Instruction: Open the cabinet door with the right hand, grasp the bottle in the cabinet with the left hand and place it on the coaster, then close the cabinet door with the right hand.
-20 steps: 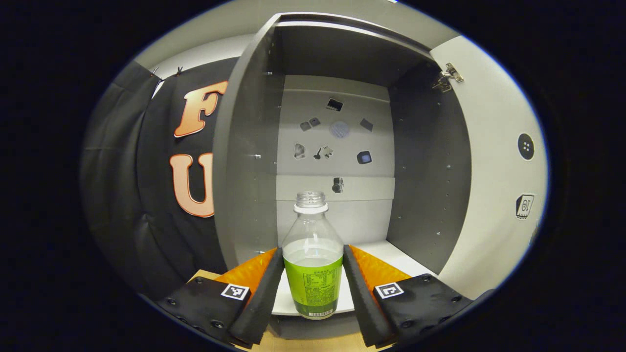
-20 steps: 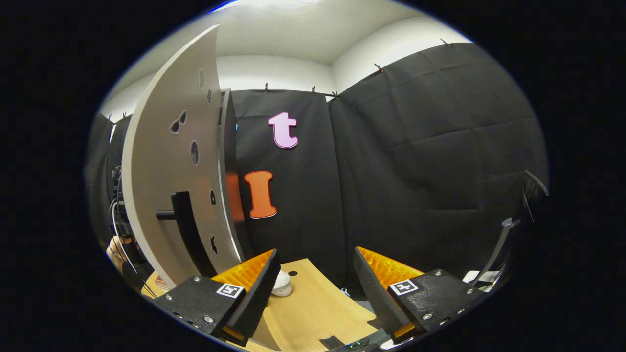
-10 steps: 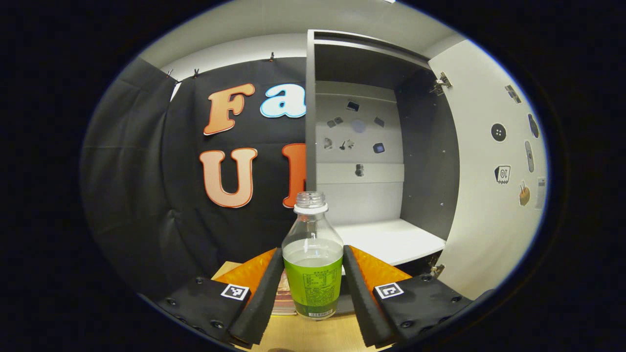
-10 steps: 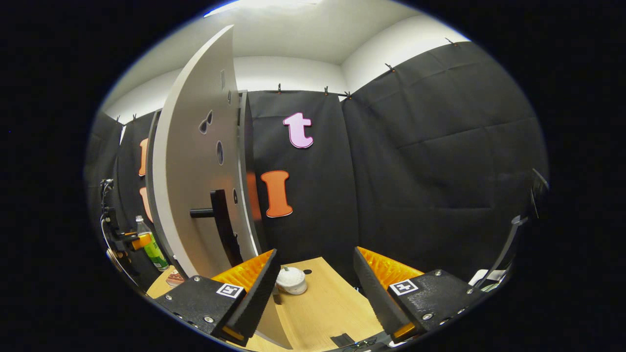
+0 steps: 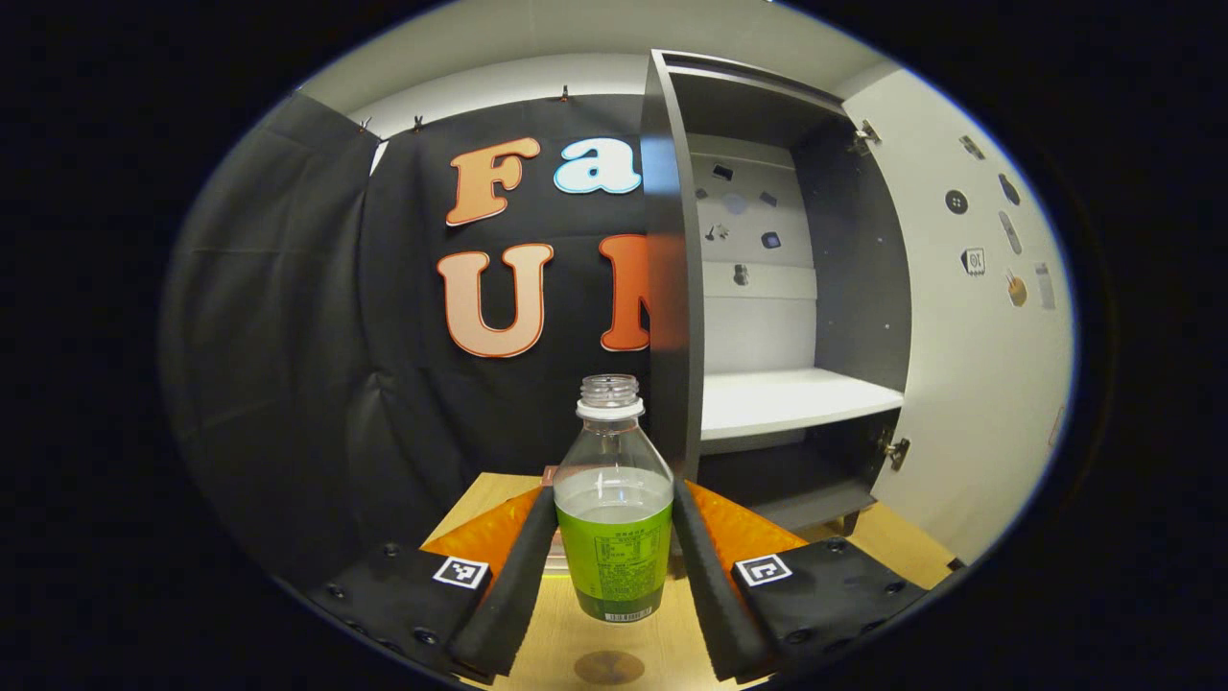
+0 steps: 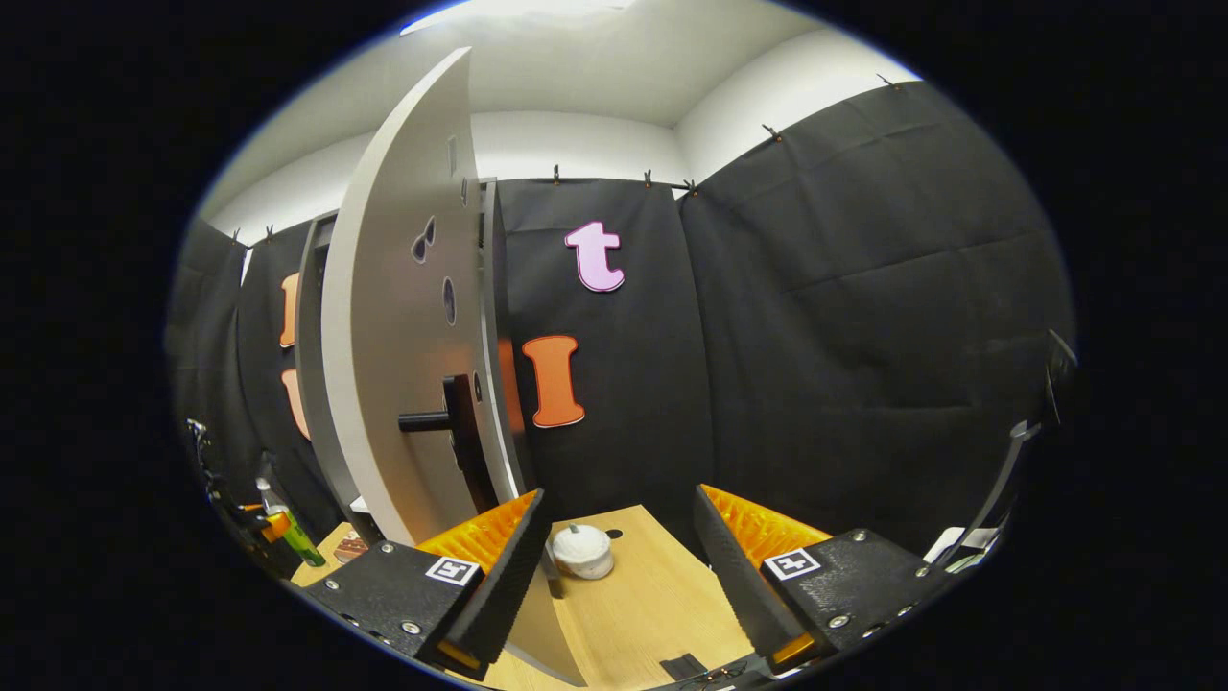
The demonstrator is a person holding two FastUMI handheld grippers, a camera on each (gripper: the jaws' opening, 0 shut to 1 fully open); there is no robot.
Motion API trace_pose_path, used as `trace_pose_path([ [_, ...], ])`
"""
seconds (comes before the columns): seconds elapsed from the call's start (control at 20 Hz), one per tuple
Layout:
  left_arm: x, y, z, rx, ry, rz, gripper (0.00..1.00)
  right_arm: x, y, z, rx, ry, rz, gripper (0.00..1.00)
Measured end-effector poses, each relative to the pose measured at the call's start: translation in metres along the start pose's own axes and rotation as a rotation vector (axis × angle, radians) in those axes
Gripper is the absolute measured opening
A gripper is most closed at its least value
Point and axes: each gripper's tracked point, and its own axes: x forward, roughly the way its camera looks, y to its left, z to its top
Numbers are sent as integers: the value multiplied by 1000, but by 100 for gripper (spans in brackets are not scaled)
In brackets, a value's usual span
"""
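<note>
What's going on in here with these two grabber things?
A person is working two hand-held grippers. The left gripper is shut on a bottle, held above the wooden table outside the cabinet. The cabinet door stands open. The right gripper is open and holds nothing, near the door's handle.

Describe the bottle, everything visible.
The bottle is clear plastic, uncapped, with a white neck ring and a green label around its lower body; liquid sits at about the label's top edge. It stands upright, clamped between the left gripper fingers, lifted above the wooden table, outside the cabinet.
</note>
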Motion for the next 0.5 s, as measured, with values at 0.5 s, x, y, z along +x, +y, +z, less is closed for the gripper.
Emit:
trace_pose_path([
  [0.5, -11, 9, -125, -14, 75, 8, 79, -4, -8, -3, -24, 28, -18, 93],
])
